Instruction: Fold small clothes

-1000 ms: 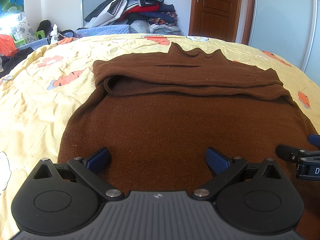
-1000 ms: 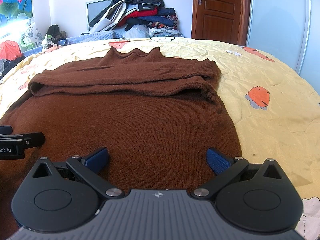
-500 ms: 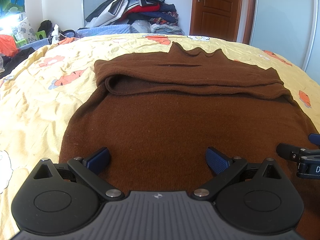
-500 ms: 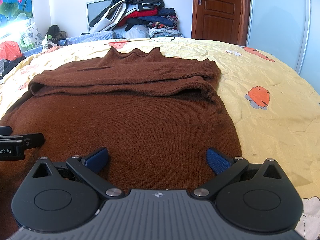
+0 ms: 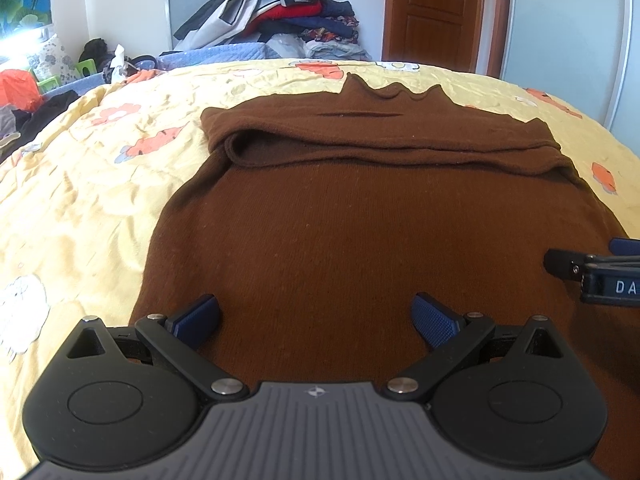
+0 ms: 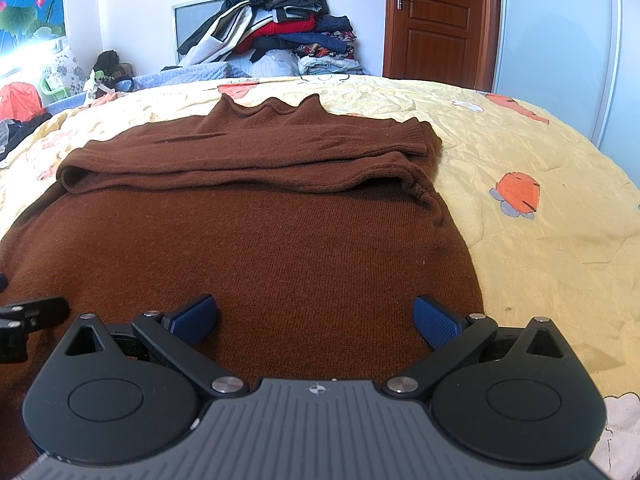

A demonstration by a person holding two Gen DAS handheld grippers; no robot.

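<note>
Nearest, the left gripper (image 5: 316,322) and right gripper (image 6: 316,322) hang spread wide, empty, over the brown turtleneck sweater (image 5: 360,232), which lies flat on the yellow bedspread (image 6: 540,248) toward 12 o'clock, sleeves folded across. Soft, limp knit, probably light: pinch the near hem at both corners.

1. A bed (image 5: 100,208) fills both views, covered by a wrinkled pale yellow bedspread (image 6: 540,264) printed with orange and white cartoon figures.
2. A brown knit sweater (image 5: 360,232) lies flat on the bedspread, collar toward the far edge.
3. Its sleeves are folded across the chest, forming a thick band below the collar.
</note>
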